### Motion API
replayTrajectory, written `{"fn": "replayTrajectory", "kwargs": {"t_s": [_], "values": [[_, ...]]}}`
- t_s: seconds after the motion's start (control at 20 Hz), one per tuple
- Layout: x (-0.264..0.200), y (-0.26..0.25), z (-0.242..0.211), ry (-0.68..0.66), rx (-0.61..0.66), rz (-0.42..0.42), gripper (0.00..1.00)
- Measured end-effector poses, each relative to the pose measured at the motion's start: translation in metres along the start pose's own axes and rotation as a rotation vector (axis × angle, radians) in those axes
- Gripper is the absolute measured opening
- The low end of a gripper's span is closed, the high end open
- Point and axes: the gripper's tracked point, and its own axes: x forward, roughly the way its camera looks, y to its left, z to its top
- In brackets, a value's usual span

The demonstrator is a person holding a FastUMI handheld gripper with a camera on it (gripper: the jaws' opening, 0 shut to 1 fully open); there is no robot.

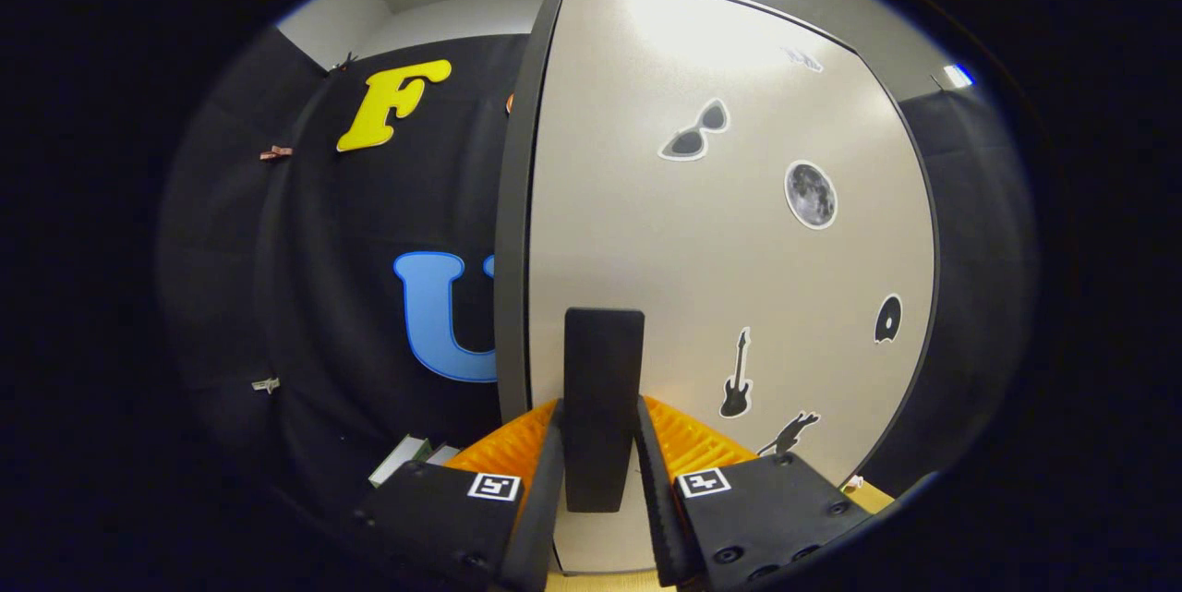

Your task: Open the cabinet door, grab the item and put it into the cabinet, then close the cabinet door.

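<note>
Narrowed between both fingers of the tongs [600,472], an upright black handle [603,407] runs lengthwise up the cabinet door [739,278], a pale dark-edged panel just ahead, bearing stickers of sunglasses [694,131], moon [811,195], guitar [736,377] and record [887,319].

We see black cloth [369,296] draped as the booth wall, held by small clips [275,152]. Above it we see pale grey room walls [443,19] meeting at a corner, a bright ceiling light [958,75], and light wood flooring [873,495] below.
</note>
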Motion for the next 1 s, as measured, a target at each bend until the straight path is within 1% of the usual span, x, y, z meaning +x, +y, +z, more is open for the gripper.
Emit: {"fn": "replayTrajectory", "kwargs": {"t_s": [0.05,0.1,0.15,0.25,0.3,0.5,0.75,0.85,1.0], "values": [[0.016,-0.001,0.001,-0.013,0.004,0.008,0.35],[0.014,-0.001,-0.003,0.002,0.008,0.007,0.35],[0.012,-0.001,-0.003,0.004,0.015,0.014,0.27],[0.008,-0.001,-0.004,0.022,0.014,0.039,0.26],[0.005,0.000,-0.003,0.030,0.022,0.052,0.19],[-0.026,0.000,0.000,0.058,0.029,0.125,0.19],[-0.070,-0.012,0.005,0.065,0.028,0.201,0.19],[-0.081,-0.021,0.006,0.078,0.041,0.213,0.19],[-0.096,-0.035,0.007,0.079,0.046,0.204,0.19]]}}
